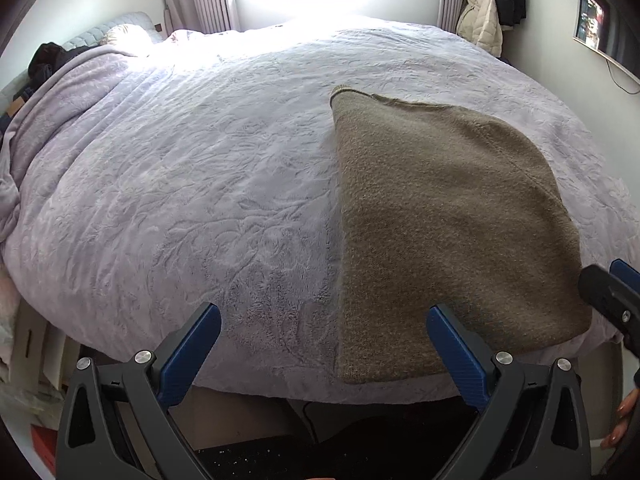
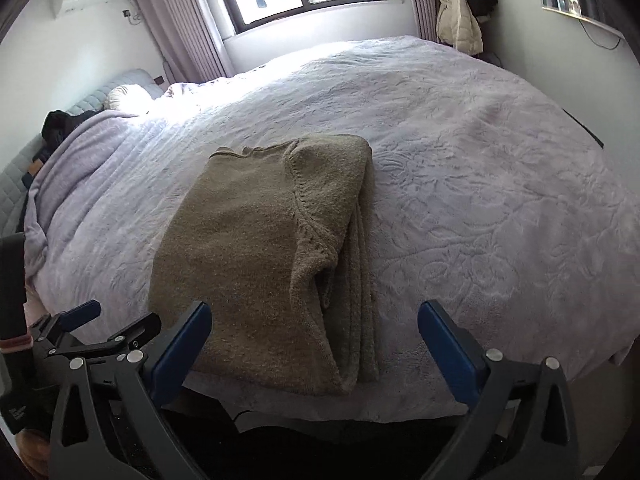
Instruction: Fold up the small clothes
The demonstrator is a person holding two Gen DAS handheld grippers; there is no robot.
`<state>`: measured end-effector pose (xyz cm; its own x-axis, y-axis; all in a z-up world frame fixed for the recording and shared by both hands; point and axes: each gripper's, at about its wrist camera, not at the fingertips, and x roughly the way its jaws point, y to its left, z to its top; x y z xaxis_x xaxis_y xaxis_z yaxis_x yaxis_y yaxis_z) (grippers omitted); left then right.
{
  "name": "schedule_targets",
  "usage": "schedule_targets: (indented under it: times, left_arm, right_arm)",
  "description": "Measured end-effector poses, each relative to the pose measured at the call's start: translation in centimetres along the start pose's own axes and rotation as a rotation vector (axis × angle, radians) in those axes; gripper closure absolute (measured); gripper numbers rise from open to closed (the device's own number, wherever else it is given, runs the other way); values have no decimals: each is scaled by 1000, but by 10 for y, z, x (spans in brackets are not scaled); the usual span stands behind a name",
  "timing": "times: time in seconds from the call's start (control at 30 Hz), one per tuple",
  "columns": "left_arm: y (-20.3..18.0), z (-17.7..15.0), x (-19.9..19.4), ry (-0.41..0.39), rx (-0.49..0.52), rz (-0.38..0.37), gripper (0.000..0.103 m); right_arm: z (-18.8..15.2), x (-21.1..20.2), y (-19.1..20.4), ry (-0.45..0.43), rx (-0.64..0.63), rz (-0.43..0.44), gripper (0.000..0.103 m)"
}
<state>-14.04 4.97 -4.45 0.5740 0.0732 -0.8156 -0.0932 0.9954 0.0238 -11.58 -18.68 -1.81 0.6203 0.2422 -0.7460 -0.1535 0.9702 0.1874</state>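
Note:
A khaki-brown knitted sweater [image 1: 440, 216] lies folded in layers on the lilac bedspread [image 1: 200, 184], near the bed's front edge. In the right wrist view the sweater [image 2: 260, 248] shows stacked folds along its right side. My left gripper [image 1: 320, 320] is open and empty, at the bed's front edge, with its right finger over the sweater's near corner. My right gripper [image 2: 314, 316] is open and empty, just in front of the sweater's near edge. The right gripper also shows at the right border of the left wrist view [image 1: 612, 292].
The bedspread [image 2: 480, 184] covers a wide bed. Pillows and dark clothes [image 1: 48, 60] lie at the far left. Coats [image 1: 488, 12] hang at the back right by the window. Cardboard boxes [image 1: 36, 352] stand on the floor at the left.

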Motion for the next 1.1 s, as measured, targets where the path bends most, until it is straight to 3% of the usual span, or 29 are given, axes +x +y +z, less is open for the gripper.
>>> schedule_targets:
  times: [0.57, 1.1]
  left_arm:
    - [-1, 5, 14, 21, 25, 27, 0]
    - [-2, 6, 17, 27, 28, 27, 0]
  right_arm:
    - [-4, 21, 9, 89, -8, -39, 0]
    - [-3, 27, 7, 104, 13, -46, 0]
